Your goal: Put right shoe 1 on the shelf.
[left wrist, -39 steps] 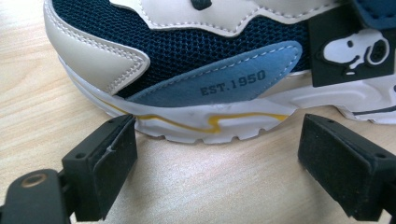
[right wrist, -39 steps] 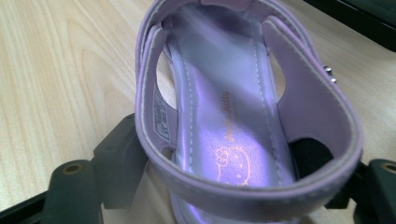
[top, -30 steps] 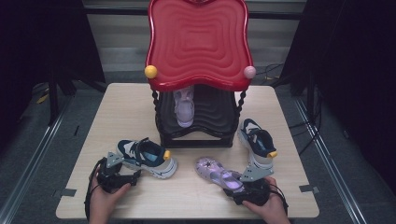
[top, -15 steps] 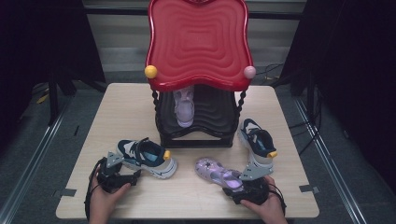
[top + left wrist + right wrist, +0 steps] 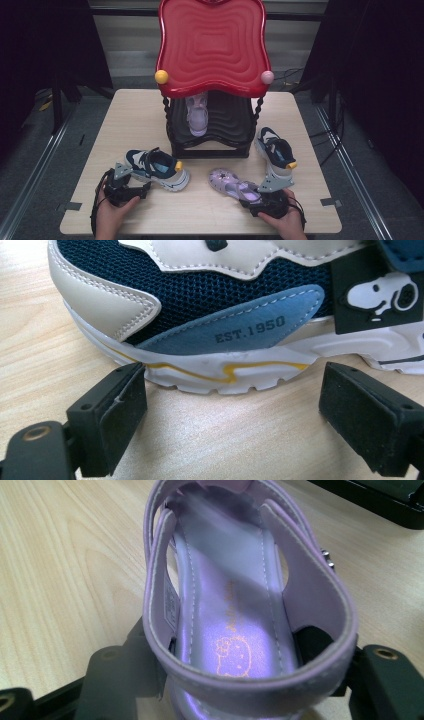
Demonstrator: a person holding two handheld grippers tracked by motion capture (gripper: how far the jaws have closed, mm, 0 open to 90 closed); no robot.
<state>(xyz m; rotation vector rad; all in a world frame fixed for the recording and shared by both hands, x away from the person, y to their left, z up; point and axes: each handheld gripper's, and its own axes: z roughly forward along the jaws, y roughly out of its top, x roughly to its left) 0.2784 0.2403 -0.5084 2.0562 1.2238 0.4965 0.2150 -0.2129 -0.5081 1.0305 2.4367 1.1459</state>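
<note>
The right gripper [image 5: 256, 196] is working at the heel end of a purple child's sandal [image 5: 231, 184] lying near the front edge of the table [image 5: 135, 115]. In the right gripper view its jaws are closing around the sandal's [image 5: 235, 625] heel strap, one on each side, and appear to be pressing on it. The sandal is looking light, with a soft, bendy strap that may be buckling under the squeeze, so gripping lower, at the firmer heel, is probably safer. The left gripper [image 5: 131, 186] is waiting with jaws open beside a navy sneaker [image 5: 156, 169], whose sole [image 5: 225, 375] is sitting just ahead of them. The red-and-black shoe rack [image 5: 212, 90] is standing behind, holding a matching sandal [image 5: 196, 116]; open table is lying between.
</note>
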